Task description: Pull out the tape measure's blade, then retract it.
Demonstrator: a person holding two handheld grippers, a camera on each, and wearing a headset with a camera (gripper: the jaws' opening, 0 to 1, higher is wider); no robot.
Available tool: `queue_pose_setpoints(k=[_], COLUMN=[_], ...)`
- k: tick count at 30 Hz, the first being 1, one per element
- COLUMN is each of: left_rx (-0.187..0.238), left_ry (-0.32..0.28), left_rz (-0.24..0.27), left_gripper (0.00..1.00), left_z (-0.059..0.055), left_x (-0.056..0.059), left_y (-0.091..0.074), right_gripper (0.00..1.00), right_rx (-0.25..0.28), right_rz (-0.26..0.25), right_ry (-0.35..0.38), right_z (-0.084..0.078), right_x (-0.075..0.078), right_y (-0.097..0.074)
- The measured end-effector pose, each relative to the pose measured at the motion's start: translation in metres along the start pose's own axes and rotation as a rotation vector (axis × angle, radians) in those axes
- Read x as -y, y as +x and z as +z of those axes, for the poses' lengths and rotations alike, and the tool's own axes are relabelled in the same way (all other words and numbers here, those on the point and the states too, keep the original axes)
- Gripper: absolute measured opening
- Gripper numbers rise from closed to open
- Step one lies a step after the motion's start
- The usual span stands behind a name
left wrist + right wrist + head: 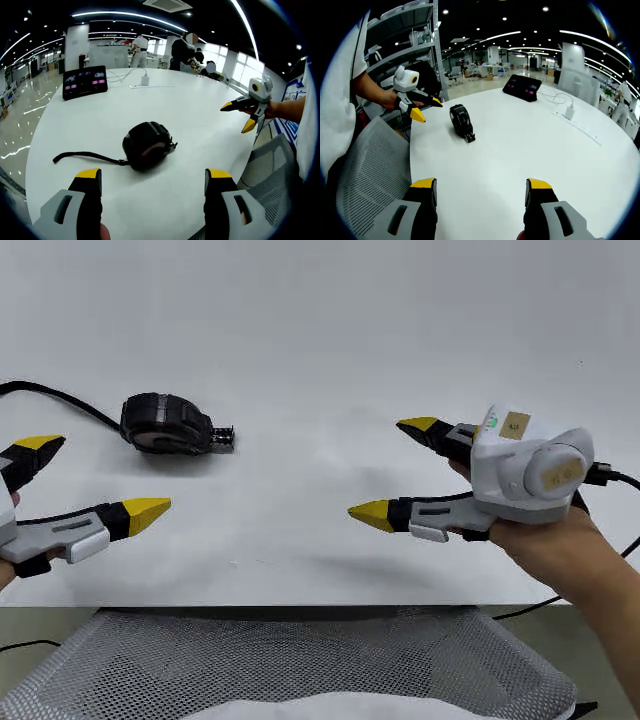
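A black tape measure point(167, 425) lies on the white table point(320, 330) at the left, its blade tip pointing right and a black wrist strap trailing off to the left. The same tape measure point(147, 145) lies just ahead of my left gripper point(152, 181), which is open with nothing between its jaws. In the head view my left gripper point(95, 475) hovers at the left edge, below the tape. My right gripper point(398, 470) is open too, well to the right of the tape measure point(462, 120), and holds nothing.
A grey mesh chair back point(300, 665) sits below the table's near edge. Far across the table lie a dark tablet point(84, 81) and a white charger with cable point(145, 80). People stand beyond the table's far side.
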State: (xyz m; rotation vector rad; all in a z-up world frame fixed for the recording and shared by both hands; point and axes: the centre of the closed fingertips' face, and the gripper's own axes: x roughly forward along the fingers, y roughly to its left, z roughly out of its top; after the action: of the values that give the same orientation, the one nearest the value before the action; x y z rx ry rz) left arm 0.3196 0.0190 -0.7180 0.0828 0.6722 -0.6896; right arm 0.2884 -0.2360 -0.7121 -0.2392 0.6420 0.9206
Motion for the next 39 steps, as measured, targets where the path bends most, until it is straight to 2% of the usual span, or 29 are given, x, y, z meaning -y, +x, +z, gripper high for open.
queue_pose_setpoints(k=[2,10,12,19,25,32,39], left_rx=[-0.006,-0.024,-0.031,-0.023,-0.013,-0.048,-0.053], left_ry=[0.029,0.047,0.051,0.076,0.078,0.114,0.118], left_rz=[0.0,-0.023,-0.042,-0.047,-0.053,-0.078,-0.084], left_gripper=[0.85,0.9,0.89,0.91,0.95,0.97,0.97], left_z=[-0.001,-0.003,-0.003,-0.002,-0.003,-0.012,-0.015], left_x=[0.0,0.0,0.003,0.005,0.002,0.002,-0.002], left_y=[-0.003,-0.01,-0.012,-0.019,-0.026,-0.033,-0.041], right_gripper=[0.73,0.77,0.77,0.78,0.81,0.86,0.89], right_rx=[-0.006,-0.019,-0.019,-0.019,-0.029,-0.039,-0.049], right_rz=[-0.016,-0.047,-0.051,-0.07,-0.086,-0.102,-0.11], right_ry=[0.007,0.039,0.046,0.067,0.09,0.101,0.105], right_z=[-0.003,-0.017,-0.02,-0.028,-0.037,-0.041,-0.046], right_x=[0.002,0.006,0.006,0.011,0.013,0.014,0.014], right_y=[-0.006,-0.024,-0.028,-0.044,-0.054,-0.06,-0.067])
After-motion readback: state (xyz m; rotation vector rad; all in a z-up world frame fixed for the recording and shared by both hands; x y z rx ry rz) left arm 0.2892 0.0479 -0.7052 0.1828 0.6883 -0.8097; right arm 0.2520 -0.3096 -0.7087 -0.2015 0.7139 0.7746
